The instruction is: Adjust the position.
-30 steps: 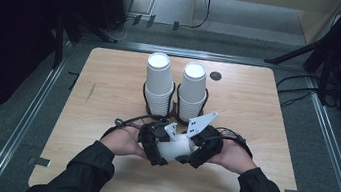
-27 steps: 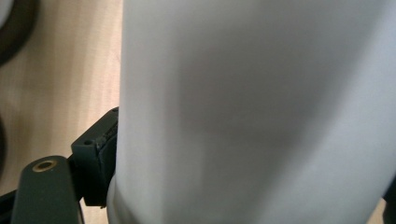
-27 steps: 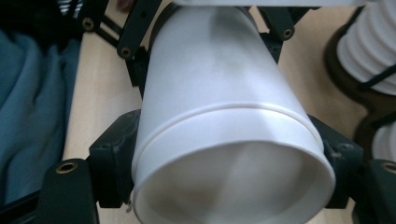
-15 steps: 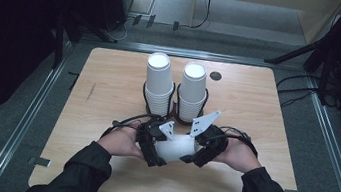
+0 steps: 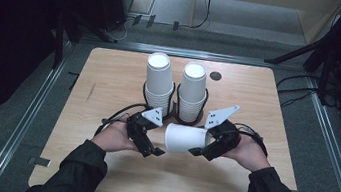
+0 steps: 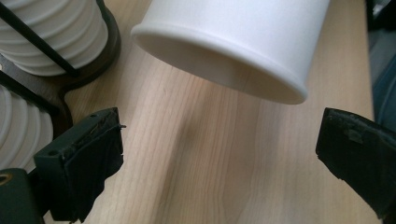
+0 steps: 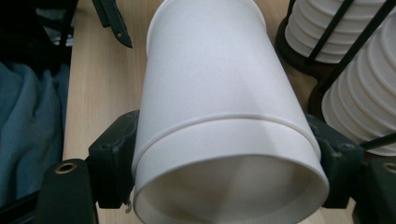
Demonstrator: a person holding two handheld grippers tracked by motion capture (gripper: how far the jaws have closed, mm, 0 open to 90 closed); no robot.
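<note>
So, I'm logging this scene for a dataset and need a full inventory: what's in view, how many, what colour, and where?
Loose white paper cup: one, white, on its side between the grippers, above the table's near middle.
Stacks of white paper cups: two, white, upright side by side at the table's middle.
Black wire holder: one, black, around both stacks' bases.
Light wooden table: one, pale wood, centre of the high view.
Round black disc: one, right of the stacks.
Left gripper: black, open, jaws apart beside the cup.
Right gripper: black, shut on the cup.
</note>
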